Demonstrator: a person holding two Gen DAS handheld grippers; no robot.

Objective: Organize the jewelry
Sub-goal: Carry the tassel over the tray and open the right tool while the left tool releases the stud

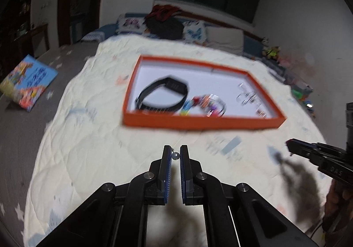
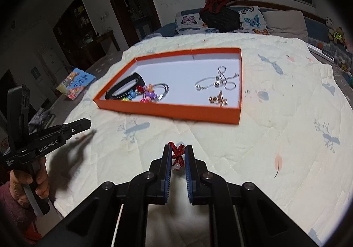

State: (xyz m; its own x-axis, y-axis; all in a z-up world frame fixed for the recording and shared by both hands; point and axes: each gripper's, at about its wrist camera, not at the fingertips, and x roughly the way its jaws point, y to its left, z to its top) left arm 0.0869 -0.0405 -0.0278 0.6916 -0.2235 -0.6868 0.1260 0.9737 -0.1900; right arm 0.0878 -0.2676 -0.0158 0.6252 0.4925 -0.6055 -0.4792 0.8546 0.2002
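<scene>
While the red braided cord (image 2: 177, 154) sits pinched in the right gripper (image 2: 177, 154), its jaws narrow around it, the left gripper (image 1: 175, 154) nips a small pearly bead piece (image 1: 175, 155) the same way. Both hover over the bed (image 2: 275, 136), short of the orange tray (image 2: 167, 111) lying toward its far edge. Carrying seems underway; next, reach over the rim and release (the left view is blurred, so the bead piece's form is unclear).
</scene>
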